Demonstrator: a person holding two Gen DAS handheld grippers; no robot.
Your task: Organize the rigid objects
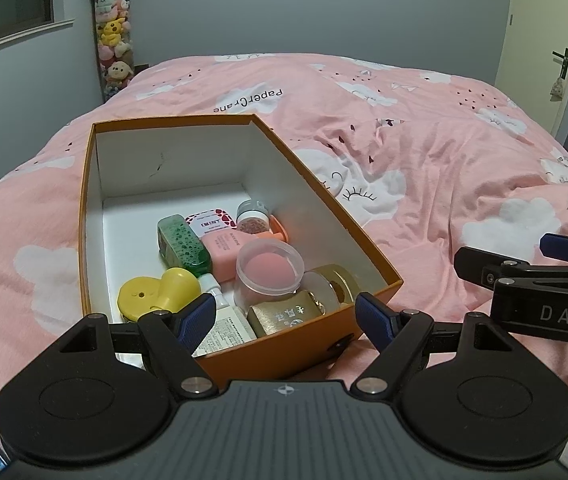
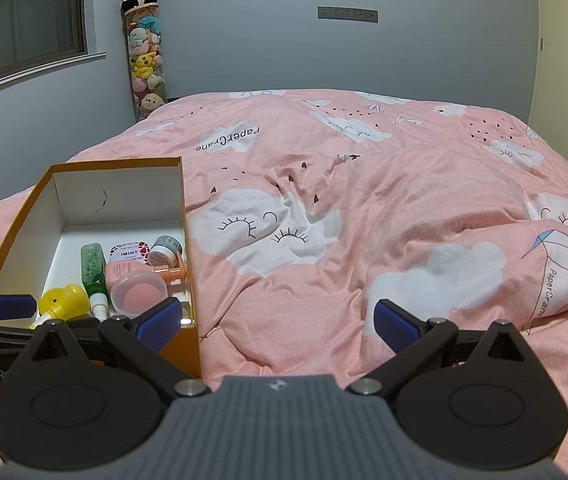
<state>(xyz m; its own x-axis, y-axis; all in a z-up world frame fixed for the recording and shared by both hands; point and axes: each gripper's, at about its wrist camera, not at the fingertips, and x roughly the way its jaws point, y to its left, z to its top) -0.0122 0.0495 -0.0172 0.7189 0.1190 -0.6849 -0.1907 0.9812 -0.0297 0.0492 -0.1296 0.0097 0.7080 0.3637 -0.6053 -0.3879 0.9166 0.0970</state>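
Orange cardboard box (image 1: 92, 184), white inside and lidless, sits on a pink cloud-print duvet (image 1: 423, 168) in the left wrist view, holding a cluster of small toiletries at its near end. Among them are a green bubbled bottle (image 1: 182, 246), a pink tube (image 1: 224, 254), a clear lidded tub with a pink sponge (image 1: 268, 270), a yellow duck-shaped container (image 1: 158, 294), a gold jar (image 1: 333, 284), a gold carton (image 1: 285, 316) and a white tube (image 1: 226, 326). The left gripper (image 1: 285, 316) hangs over the box's near corner with its blue pads spread wide, gripping nothing; the items lie at 12 o'clock between its fingers. At 3 o'clock the right gripper (image 1: 563, 248) edges into frame.

From the right wrist view, the same box (image 2: 16, 232) lies at 10 o'clock, with the green bottle (image 2: 92, 268), the yellow duck container (image 2: 64, 300) and the sponge tub (image 2: 138, 295) visible inside. The right gripper (image 2: 278, 320) is released, its fingers parted over bare duvet (image 2: 403, 200), just beside the box's right wall. The left gripper (image 2: 4, 306) shows at 9 o'clock. A clear column of plush toys (image 2: 146, 64) stands against the far wall.
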